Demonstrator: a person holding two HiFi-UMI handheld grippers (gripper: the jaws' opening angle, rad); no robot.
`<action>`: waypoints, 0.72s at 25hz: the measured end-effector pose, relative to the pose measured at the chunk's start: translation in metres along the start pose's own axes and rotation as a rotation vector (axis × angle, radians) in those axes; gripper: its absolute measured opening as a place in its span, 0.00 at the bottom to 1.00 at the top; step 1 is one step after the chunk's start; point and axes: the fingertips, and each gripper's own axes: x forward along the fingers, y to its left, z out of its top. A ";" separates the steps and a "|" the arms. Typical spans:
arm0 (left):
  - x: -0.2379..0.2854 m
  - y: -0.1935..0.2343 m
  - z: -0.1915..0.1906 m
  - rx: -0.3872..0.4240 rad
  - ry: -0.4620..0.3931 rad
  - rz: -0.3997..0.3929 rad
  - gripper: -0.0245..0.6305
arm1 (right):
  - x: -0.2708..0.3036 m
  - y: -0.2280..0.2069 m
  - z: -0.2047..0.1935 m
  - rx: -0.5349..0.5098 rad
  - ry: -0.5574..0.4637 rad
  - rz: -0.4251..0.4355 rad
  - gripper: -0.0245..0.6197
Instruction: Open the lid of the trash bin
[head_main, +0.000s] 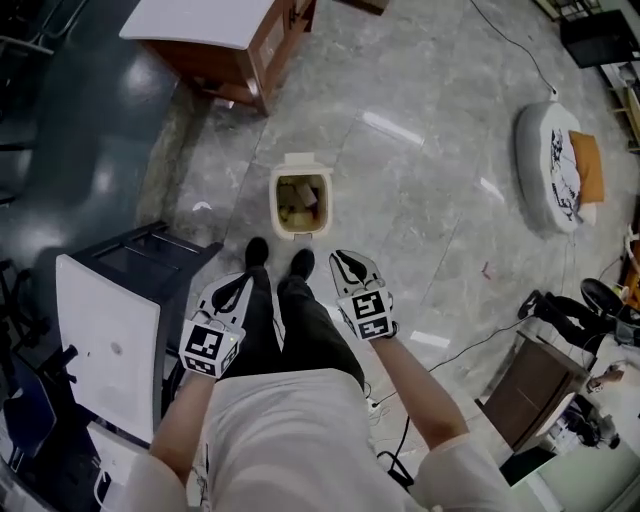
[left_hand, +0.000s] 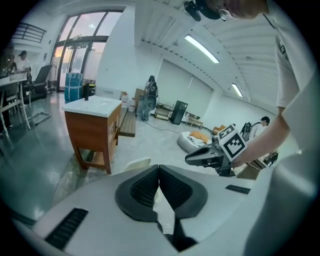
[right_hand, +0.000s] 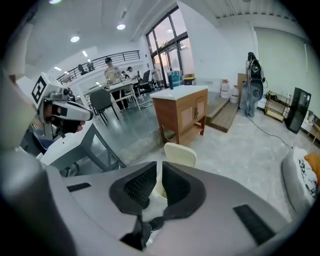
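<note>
So from where we stand, the small cream plastic trash bin (head_main: 276, 206) sits on the glossy grey stone floor (head_main: 420, 110) in the middle of the head view, right in front of our black shoes (head_main: 257, 250). Its cream lid (head_main: 300, 160) looks tipped up at the far edge, and we can see yellowish stuff inside, so we'd call the opening pretty much done.

The left gripper (head_main: 237, 287) has its jaws pressed together at the tips with nothing in them. The right gripper (head_main: 352, 268) shows just a narrow slit between its jaws, also empty, with the bin peeking through in its own view. Both hang above the bin, not touching it.

What could go wrong, as we see it:
- The lid might only be balancing upright. A bump on the bin and it drops shut again.
- Our shoes are just beside the bin's near wall, so one shuffle forward could kick it, and that shiny floor looks slippery enough to let it slide.
- If we reach for the lid, neither gripper is wide enough to take the edge. We'd just shove it, and a light bin could tip backwards.

The wooden cabinet with the white top (head_main: 215, 40) at upper left is well apart, so no worry there.
</note>
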 end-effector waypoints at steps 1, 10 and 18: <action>-0.006 0.000 0.007 0.007 -0.011 0.010 0.06 | -0.009 -0.001 0.010 -0.013 -0.018 0.001 0.12; -0.064 -0.004 0.054 0.053 -0.110 0.079 0.06 | -0.088 0.008 0.060 -0.069 -0.149 -0.049 0.09; -0.111 -0.008 0.056 0.111 -0.151 0.049 0.06 | -0.128 0.035 0.080 -0.075 -0.221 -0.149 0.09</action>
